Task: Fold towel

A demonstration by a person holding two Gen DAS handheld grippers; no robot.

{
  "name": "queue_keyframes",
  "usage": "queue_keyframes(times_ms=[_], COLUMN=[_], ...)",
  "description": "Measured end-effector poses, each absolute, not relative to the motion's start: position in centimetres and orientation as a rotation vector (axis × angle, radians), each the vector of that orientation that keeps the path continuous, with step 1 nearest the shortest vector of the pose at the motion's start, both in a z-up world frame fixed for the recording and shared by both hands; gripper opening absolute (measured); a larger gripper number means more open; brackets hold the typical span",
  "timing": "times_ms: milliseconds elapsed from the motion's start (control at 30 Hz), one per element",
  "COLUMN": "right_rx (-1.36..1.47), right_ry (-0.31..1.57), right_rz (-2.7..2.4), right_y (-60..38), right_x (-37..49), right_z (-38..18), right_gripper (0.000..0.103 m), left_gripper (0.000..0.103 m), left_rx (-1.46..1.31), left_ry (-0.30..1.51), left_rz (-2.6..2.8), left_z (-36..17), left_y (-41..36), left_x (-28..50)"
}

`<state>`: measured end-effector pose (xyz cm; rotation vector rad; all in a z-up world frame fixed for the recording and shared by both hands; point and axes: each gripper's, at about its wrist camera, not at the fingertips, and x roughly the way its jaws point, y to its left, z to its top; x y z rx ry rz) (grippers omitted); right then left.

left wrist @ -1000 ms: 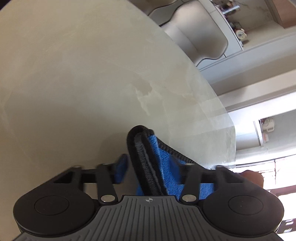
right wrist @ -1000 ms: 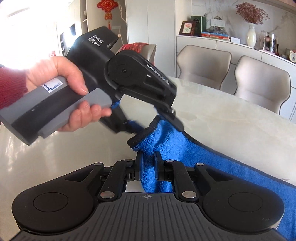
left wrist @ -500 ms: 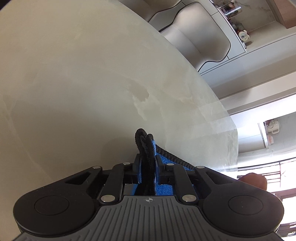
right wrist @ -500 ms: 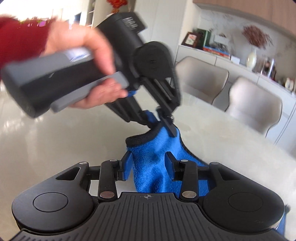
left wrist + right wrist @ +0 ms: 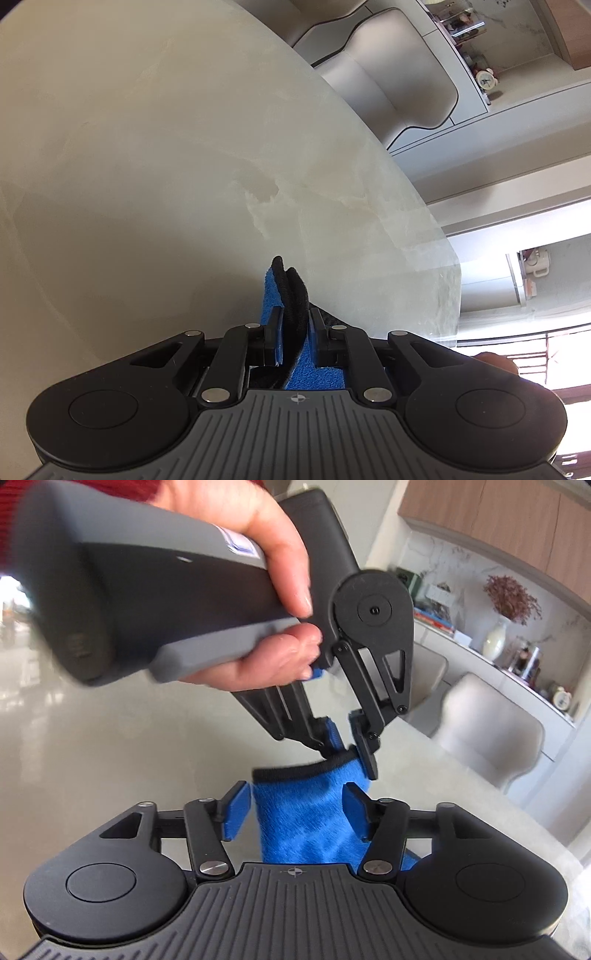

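Left wrist view: left gripper (image 5: 293, 334) clamped on towel (image 5: 291, 295) hem, lower centre, lifting doubled corner above table (image 5: 166, 166).

Right wrist view: right gripper (image 5: 295, 808) jaws just opening, pads clear of towel between them; handover to left gripper, upper centre, pitched downward.

Each camera sits just behind its own tool and looks forward along the fingers. The left view tilts steeply down, close over the pale marble-look desk (image 5: 184, 155), rolled so the room stands sideways. The right view faces nearly level across the desk toward the beige padded chairs (image 5: 491, 731). Both share the blue black-edged towel (image 5: 306, 812), the desk and the chairs.
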<state>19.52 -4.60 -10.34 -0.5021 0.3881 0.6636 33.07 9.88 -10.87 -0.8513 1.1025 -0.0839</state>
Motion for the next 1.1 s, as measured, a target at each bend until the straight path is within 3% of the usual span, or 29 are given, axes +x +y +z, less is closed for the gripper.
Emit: queue_keyframes(times_ms=[133,300,333,567,667,1100], right_rx=[-0.523,-0.489,-0.472,-0.299,-0.223,0.135], right_ry=[0.363,0.381,0.382,0.412,0.432,0.48], right_rz=[0.646,0.606,0.592,0.581,0.576,0.442], right_y=[-4.1,-3.2,-3.1,-5.2,-7.4,-19.6], right_x=[18.7,19.4,19.5,20.6,20.9,20.4], right_z=[-10.9,-12.4,-12.6,-11.1,-9.9,-6.4], right_gripper=[0.072,0.069,0.067,0.024,0.015,0.013], left_gripper=[0.011,0.012,0.012,0.012,0.012,0.012], left_rx=[-0.873,-0.882,-0.881,-0.908,-0.915,-0.862], left_ry=[1.112,1.12,1.119,1.115,1.112,1.127], left_rz=[-0.08,-0.086,-0.084,-0.057,-0.072,-0.336], left_z=[-11.2,-11.2,-11.1,-11.3,-11.2,-8.9], left_y=[9.8,9.5,9.4,10.0,9.7,-0.1], left_x=[33.0,32.9,32.9,33.0,33.3,36.5])
